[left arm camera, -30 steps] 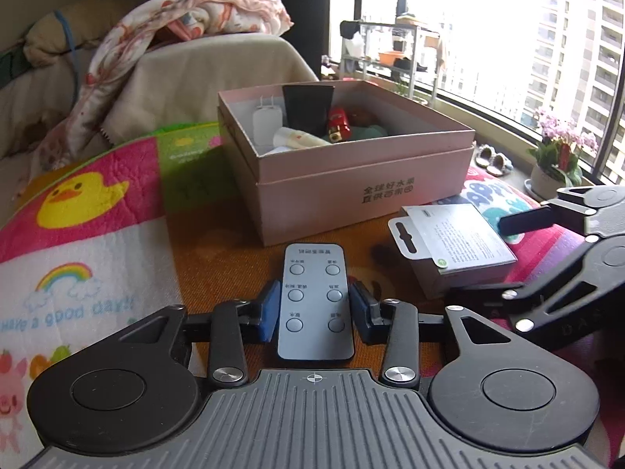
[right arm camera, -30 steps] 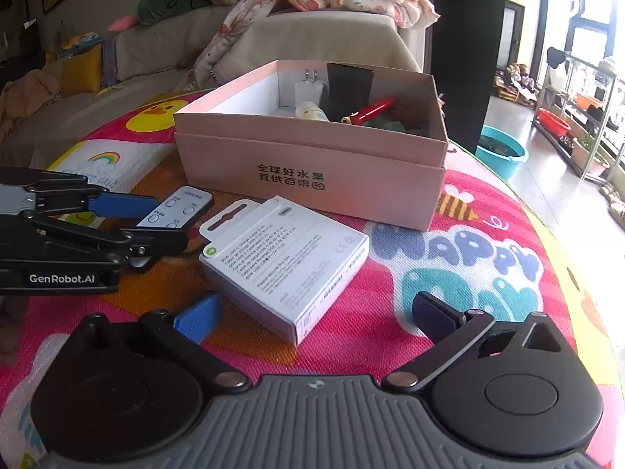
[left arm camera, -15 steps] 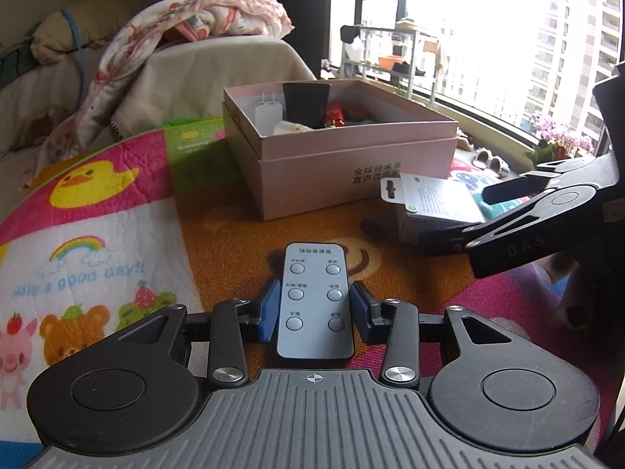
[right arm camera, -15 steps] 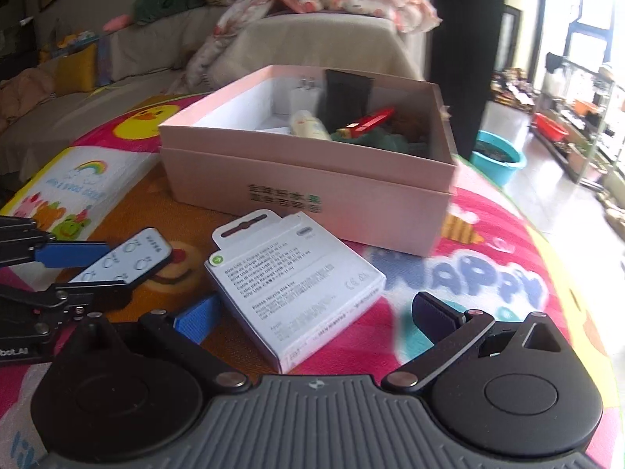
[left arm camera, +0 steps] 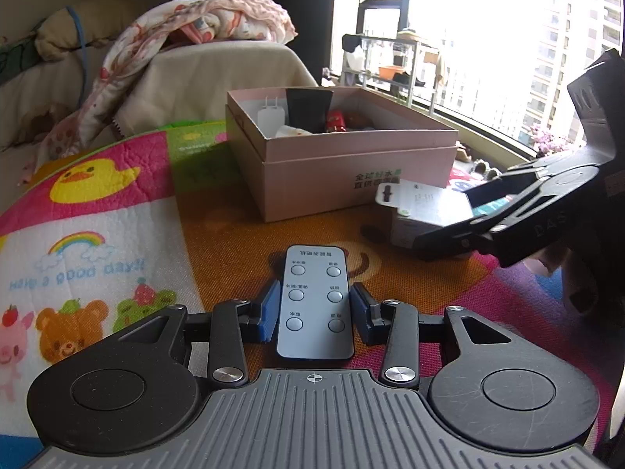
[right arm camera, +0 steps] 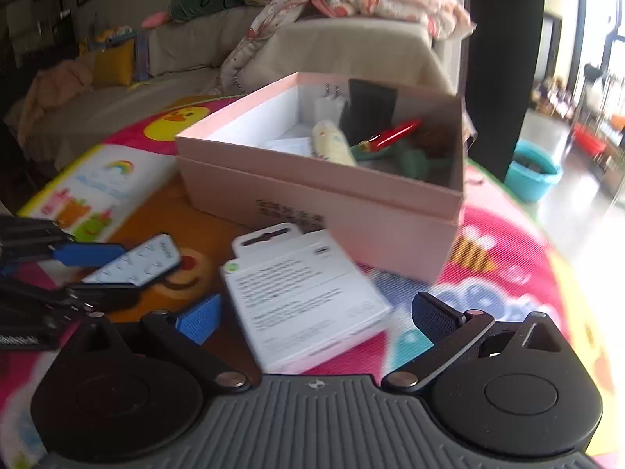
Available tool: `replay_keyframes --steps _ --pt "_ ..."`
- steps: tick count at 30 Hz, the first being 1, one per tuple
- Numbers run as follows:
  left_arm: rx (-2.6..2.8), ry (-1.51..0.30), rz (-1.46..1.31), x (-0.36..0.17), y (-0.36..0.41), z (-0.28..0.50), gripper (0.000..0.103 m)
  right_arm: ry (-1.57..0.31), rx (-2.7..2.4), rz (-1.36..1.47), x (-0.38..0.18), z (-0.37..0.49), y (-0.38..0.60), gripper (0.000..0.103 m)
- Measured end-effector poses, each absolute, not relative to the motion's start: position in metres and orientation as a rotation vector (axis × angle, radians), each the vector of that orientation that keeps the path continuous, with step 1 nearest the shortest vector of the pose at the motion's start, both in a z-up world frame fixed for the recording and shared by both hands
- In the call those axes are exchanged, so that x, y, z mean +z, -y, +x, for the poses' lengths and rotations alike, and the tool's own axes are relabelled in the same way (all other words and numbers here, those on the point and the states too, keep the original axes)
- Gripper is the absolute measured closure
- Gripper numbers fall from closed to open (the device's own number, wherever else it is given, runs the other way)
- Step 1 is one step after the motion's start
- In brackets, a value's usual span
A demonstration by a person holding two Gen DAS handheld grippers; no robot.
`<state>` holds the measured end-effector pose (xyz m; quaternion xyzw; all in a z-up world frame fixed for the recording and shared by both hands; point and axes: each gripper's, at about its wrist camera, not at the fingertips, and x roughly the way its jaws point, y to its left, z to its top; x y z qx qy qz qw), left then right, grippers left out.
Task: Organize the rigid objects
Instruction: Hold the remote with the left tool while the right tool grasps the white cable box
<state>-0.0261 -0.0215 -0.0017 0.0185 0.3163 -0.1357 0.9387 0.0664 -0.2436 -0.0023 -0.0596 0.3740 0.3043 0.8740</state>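
Left wrist view shows the left gripper (left arm camera: 315, 308) clamped on a grey remote (left arm camera: 315, 303) over the play mat (left arm camera: 97, 211). Right gripper (right arm camera: 318, 318) spreads wide around the white packet (right arm camera: 302, 299), near the pink box (right arm camera: 351, 211).

Home living rm: sofa (right arm camera: 218, 39), kids' playmat (left arm camera: 97, 211) (cartoon duck).

light: strong daylight from the window (left arm camera: 488, 39), blown out white, glare at right edge of right wrist view | shadows: soft, the pink box (left arm camera: 351, 179) near side shaded | focus: left wrist view sharp, right wrist view motion-blurred throughout | distortion: fisheye bending at edges, dark corners
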Motion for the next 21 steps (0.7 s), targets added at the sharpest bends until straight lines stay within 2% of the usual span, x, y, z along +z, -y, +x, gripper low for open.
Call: replay_keyframes --steps 4,8,15,21 --pt "-0.276 -0.645 0.042 -0.002 0.021 -0.026 0.059 -0.772 0.634 -0.097 -0.002 0.056 0.241 0.000" --pt "-0.273 -0.645 0.046 -0.002 0.022 -0.026 0.059 -0.712 0.568 -0.187 -0.001 0.058 0.233 0.000" --pt "-0.274 -0.645 0.045 -0.002 0.022 -0.026 0.059 -0.768 0.593 -0.130 -0.004 0.072 0.229 0.000" --pt "-0.273 -0.645 0.048 -0.002 0.022 -0.026 0.059 -0.834 0.697 -0.013 0.000 0.053 0.236 0.001"
